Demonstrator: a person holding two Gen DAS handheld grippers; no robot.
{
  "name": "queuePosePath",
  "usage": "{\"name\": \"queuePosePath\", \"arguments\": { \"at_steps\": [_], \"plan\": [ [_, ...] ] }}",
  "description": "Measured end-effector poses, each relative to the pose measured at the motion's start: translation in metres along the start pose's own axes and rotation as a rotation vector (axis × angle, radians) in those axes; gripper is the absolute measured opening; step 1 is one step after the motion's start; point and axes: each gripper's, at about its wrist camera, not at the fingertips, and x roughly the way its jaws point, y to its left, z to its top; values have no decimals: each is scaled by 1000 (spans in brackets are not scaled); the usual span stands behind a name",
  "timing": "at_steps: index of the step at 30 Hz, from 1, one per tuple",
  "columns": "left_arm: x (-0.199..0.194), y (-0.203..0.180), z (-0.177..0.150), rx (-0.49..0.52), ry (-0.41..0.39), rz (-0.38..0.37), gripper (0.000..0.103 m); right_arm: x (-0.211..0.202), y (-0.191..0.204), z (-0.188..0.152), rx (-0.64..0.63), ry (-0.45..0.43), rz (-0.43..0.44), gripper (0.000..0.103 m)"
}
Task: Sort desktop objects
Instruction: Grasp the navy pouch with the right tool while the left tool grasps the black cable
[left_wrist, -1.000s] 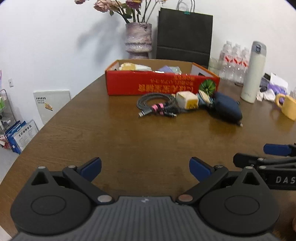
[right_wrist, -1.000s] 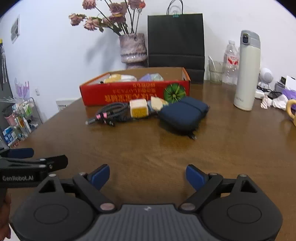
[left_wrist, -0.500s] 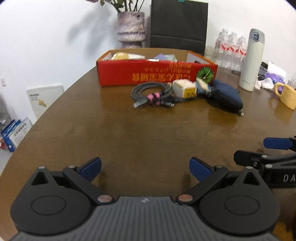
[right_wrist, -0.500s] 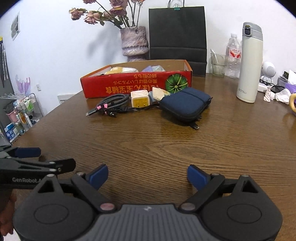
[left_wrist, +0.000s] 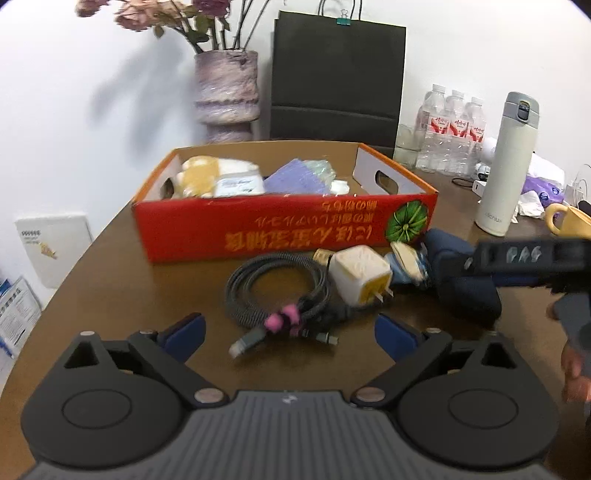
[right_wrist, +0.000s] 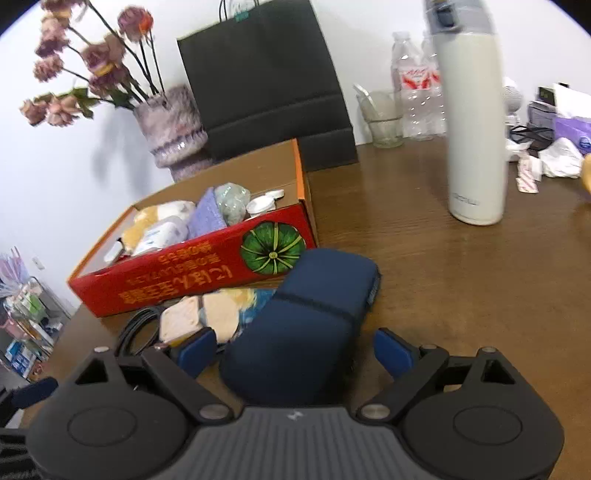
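A red cardboard box (left_wrist: 288, 225) with several items inside stands on the brown table (left_wrist: 110, 295). In front of it lie a coiled grey cable (left_wrist: 277, 291) with pink ties, a white charger plug (left_wrist: 360, 275) and a navy pouch (left_wrist: 461, 284). My left gripper (left_wrist: 290, 334) is open, just short of the cable. My right gripper (right_wrist: 293, 350) is open with the navy pouch (right_wrist: 306, 332) between its fingers, apart from both pads. The box (right_wrist: 192, 266), plug (right_wrist: 181, 323) and cable (right_wrist: 136, 328) lie to its left.
A white thermos (right_wrist: 472, 122) stands right of the box. Behind are a black paper bag (left_wrist: 336, 77), a vase of dried flowers (left_wrist: 227, 92), water bottles (left_wrist: 450, 129) and a yellow mug (left_wrist: 569, 221). Tissues and clutter (right_wrist: 554, 147) sit at far right.
Both grippers have moved forward toward the objects. The left now sits just short of the cable; the right has come around the navy pouch. Both stay open.
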Motion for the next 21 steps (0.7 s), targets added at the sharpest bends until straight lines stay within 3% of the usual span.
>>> {"name": "queuePosePath", "arguments": {
  "at_steps": [6,8,9,10,11,13,14,18,20,21],
  "plan": [
    [36,0,20,-4,16,-34,82,13,1,-5,-52,-1,31,79],
    [46,0,24,-30,47,-42,70,9,-1,-5,-49,-5,37,76],
    [50,0,24,-34,56,-41,69,6,-2,-5,-50,-10,35,67],
    [52,-2,23,-26,60,-46,64,1,-3,-6,-56,-26,8,33],
    [55,-3,21,-20,70,-46,53,-7,-3,-7,-72,-51,-22,29],
    [61,-1,18,-34,112,-60,36,-18,-9,-7,-47,-66,19,24],
    [61,1,17,-52,112,-63,22,-21,-12,-8,-41,-61,30,24],
    [43,9,14,-93,84,-57,15,-26,-15,-15,-39,-47,21,30],
    [29,19,11,-136,53,-63,14,-27,-18,-15,-10,-46,25,53],
    [21,23,9,-160,35,-58,14,-26,-19,-15,-2,-46,22,72]
  ]
}}
